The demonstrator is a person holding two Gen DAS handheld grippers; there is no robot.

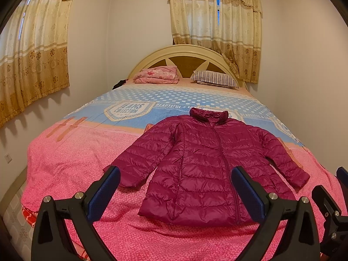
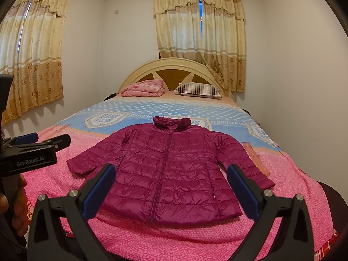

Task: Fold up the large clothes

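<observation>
A bed (image 2: 65, 152) with a pink and blue cover fills the room below two curtained windows (image 2: 200, 24). A magenta quilted jacket (image 2: 171, 169) lies flat and zipped on the bed's near half, collar toward the far headboard (image 2: 174, 65), both sleeves spread out to left and right. A striped pillow (image 2: 199, 90) and a folded pink blanket (image 2: 143, 88) rest at the far end. The left gripper (image 1: 176, 187) and right gripper (image 2: 171, 183) hover above the jacket's near hem, apparently not touching it, jaws wide and empty.
</observation>
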